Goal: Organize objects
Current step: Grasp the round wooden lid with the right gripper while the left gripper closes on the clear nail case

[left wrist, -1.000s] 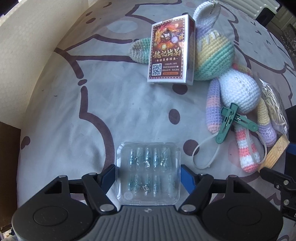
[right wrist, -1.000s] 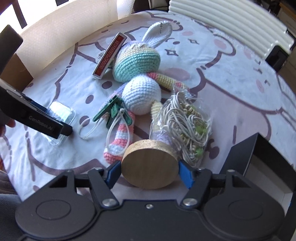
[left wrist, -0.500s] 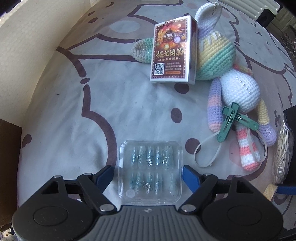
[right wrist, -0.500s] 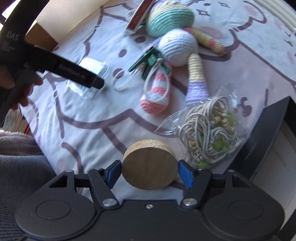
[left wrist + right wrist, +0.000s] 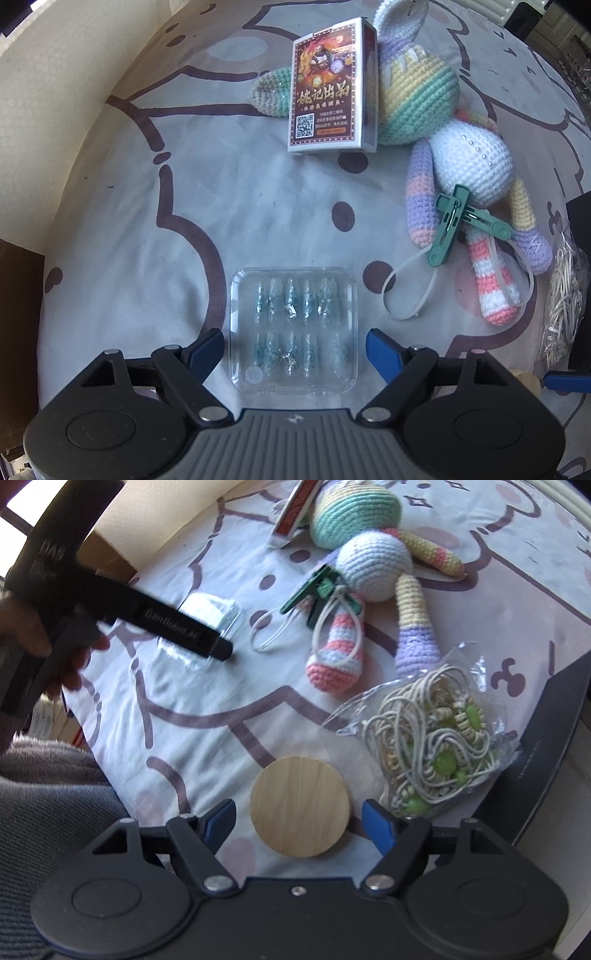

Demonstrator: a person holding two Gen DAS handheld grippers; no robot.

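Observation:
A clear plastic box point(image 5: 293, 328) of blue-tipped press-on nails lies flat on the printed sheet. My left gripper point(image 5: 294, 338) straddles it from above, open, with a gap between each blue pad and the box. A round wooden disc point(image 5: 300, 797) lies on the sheet between the fingers of my right gripper point(image 5: 298, 806). Its jaws are opening and both pads stand clear of the disc. A crochet rabbit point(image 5: 476, 166), a card box point(image 5: 330, 99) and a green clip point(image 5: 448, 229) lie farther out.
A bag of cords and green beads point(image 5: 432, 738) lies right of the disc, beside a black panel point(image 5: 546, 757) at the sheet's edge. A white loop tie point(image 5: 402, 291) lies by the clip. A hand point(image 5: 33, 635) holds the left tool. A cream wall point(image 5: 55, 74) borders the left.
The right gripper carried the wooden disc back from the rabbit toward the near edge, then its pads came off the disc. The left gripper's jaws spread wider around the clear box.

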